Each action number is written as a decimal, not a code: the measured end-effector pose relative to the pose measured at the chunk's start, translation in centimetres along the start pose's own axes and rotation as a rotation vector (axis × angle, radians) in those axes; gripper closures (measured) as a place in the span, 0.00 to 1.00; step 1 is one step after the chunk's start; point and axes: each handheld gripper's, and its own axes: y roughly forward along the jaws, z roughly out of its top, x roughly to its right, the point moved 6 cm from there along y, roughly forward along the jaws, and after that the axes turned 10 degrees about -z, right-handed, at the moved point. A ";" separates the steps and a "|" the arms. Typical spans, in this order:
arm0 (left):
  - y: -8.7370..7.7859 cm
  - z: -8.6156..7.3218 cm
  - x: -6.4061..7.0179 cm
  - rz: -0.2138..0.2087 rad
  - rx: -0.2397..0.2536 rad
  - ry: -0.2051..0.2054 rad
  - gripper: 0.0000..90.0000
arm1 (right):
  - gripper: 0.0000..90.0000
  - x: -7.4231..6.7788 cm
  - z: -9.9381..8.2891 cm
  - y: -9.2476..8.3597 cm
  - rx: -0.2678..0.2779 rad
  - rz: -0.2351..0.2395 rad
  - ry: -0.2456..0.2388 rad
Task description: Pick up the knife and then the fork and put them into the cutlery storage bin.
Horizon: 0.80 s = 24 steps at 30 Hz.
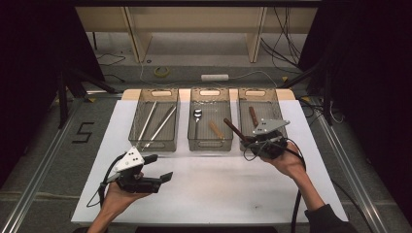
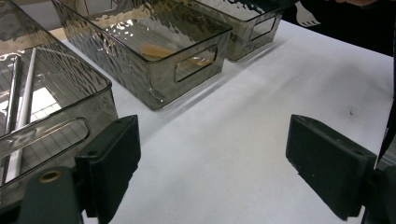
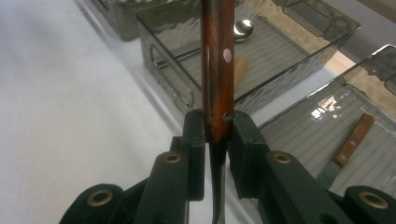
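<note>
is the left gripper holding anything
No, the left gripper has its jaws wide apart over the bare white table.

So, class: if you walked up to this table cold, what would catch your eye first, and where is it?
First, the brown wooden-handled knife clamped in the right gripper, held above the right-hand smoky clear plastic bin. Next, the row of three such bins across the white table, the left one holding silver metal chopsticks. The left gripper waits open, near the left bin.

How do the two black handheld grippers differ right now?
The left gripper has its jaws wide apart with nothing between them, low over the white table. The right gripper is shut on a brown wooden-handled knife, raised by the right-hand smoky clear plastic bin. Both are black, two-jawed and cabled.
</note>
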 end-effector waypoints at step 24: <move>-0.1 -0.1 -0.1 0.010 0.009 -0.005 0.19 | 0.87 5.0 2.1 1.3 -0.023 -0.049 0.117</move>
